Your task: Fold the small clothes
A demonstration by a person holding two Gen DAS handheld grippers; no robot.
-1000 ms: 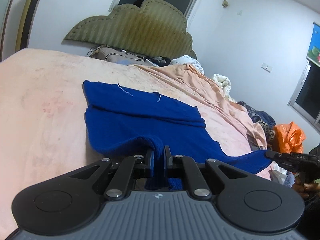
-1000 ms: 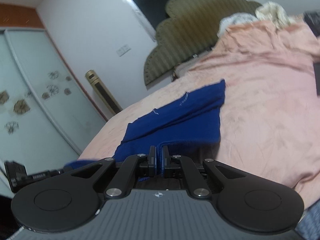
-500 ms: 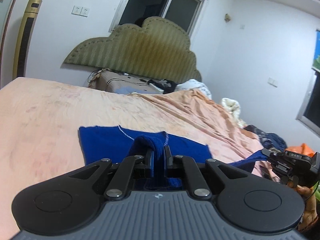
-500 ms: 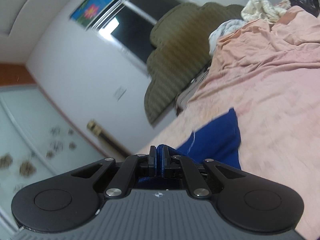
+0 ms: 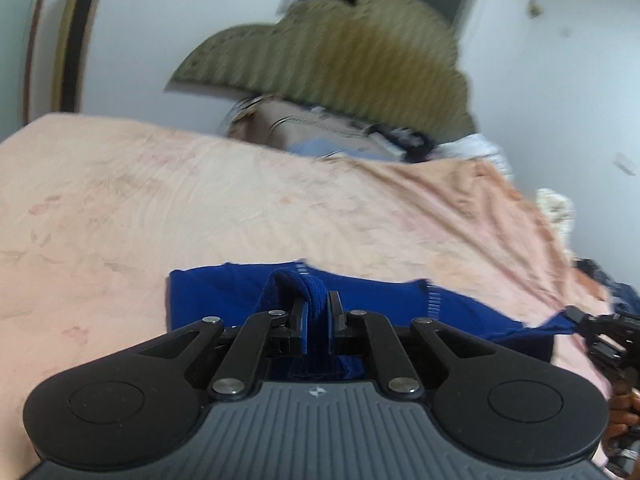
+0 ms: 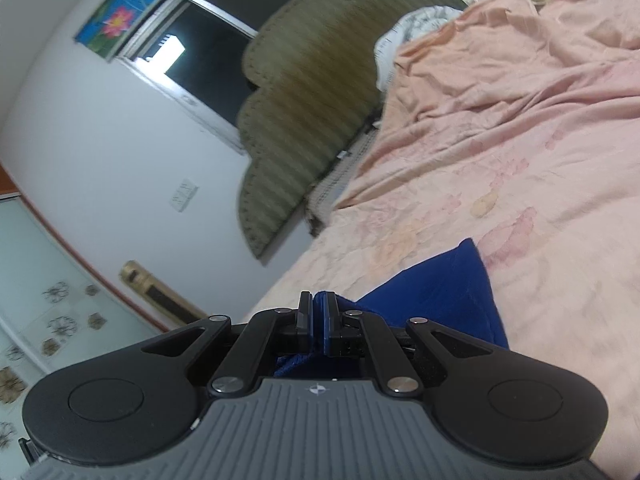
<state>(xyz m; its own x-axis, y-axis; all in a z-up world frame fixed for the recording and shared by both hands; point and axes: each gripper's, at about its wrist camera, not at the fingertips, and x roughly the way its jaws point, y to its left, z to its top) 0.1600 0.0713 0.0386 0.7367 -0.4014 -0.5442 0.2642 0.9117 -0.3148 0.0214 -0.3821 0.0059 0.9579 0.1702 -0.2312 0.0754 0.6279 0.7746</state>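
Between both grippers' jaws, blue garment (image 5: pixel 372 300)

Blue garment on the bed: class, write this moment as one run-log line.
left tool: shut on blue garment | right tool: shut on blue garment | surface: pink bedsheet | fold: not yet laid

The garment (image 5: pixel 460 312) is lying on the bed (image 5: pixel 200 208), near its foot; the headboard (image 5: pixel 340 52) is standing behind the bed, a bundle (image 6: pixel 420 28) sitting against it.
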